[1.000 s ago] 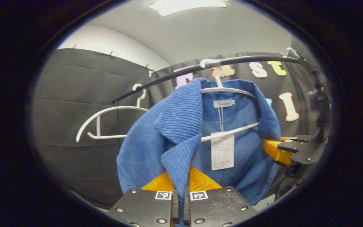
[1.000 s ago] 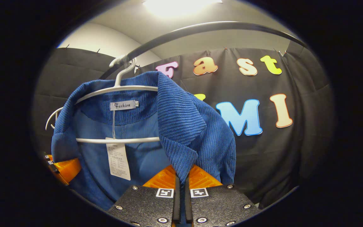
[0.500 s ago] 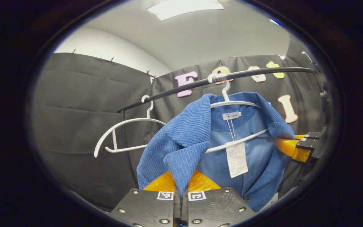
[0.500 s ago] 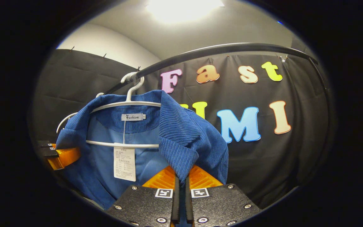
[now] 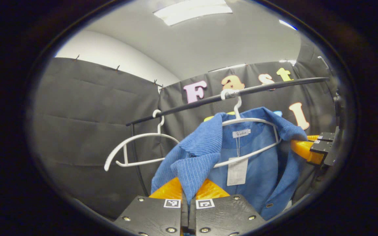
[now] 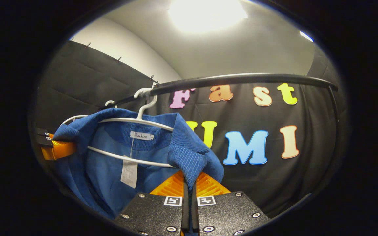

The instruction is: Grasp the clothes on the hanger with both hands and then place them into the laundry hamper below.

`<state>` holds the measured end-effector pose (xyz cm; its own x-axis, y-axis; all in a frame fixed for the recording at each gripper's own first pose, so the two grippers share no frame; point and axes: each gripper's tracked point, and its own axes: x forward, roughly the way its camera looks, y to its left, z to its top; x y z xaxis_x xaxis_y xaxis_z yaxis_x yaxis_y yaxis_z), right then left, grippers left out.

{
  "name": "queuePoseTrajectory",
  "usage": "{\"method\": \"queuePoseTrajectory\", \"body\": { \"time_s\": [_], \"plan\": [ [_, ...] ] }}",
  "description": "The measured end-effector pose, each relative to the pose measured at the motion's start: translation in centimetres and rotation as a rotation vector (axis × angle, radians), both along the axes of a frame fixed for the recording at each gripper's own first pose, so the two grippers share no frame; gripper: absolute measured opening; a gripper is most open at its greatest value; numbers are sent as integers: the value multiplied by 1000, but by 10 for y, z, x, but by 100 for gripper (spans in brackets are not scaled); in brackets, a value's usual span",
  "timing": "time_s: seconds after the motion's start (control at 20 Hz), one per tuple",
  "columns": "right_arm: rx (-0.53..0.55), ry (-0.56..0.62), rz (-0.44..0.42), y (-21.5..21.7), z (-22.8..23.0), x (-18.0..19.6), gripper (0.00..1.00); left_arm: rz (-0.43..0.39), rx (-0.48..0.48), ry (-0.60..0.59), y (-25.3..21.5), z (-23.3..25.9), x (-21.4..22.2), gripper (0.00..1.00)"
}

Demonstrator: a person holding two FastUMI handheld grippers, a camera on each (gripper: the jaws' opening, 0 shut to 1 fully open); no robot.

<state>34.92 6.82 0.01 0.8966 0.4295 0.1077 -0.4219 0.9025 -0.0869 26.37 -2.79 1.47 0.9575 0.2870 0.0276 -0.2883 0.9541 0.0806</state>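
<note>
My L and R gripper views both look up from close below, w/ the same blue jacket [image 5: 258,164] [image 6: 110,170], white hanger [image 5: 251,121] [image 6: 136,120] and black rail [image 5: 274,87] [image 6: 241,78] in each.

Rail [image 5: 208,98] as landmark, jacket [image 5: 258,164] on hanger [image 5: 251,123] hooked under the rail, empty hanger [image 5: 136,147] left of it on the rail, left gripper [image 5: 188,200] and right gripper [image 6: 189,196] each below the rail at a lapel
</note>
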Motion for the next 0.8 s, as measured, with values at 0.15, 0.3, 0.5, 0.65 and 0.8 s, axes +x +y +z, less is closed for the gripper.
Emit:
{"method": "queuePoseTrajectory", "body": {
  "time_s": [0.15, 0.3, 0.5, 0.65, 0.8],
  "plan": [
    [20, -51, -35, -6, 22, 6, 2, 15, 24, -51, 20, 33, -17, 0],
    [20, -117, -70, -14, 43, 26, 2, 29, 29, -78, 38, 51, -13, 1],
    [-5, -196, -128, -30, 58, 50, 2, 56, 31, -91, 69, 65, 5, 4],
    [-43, -217, -171, -43, 54, 72, 2, 65, 55, -80, 88, 68, 16, 3],
    [-38, -167, -198, -49, 38, 96, 2, 67, 82, -51, 106, 61, 32, 2]
  ]
}}
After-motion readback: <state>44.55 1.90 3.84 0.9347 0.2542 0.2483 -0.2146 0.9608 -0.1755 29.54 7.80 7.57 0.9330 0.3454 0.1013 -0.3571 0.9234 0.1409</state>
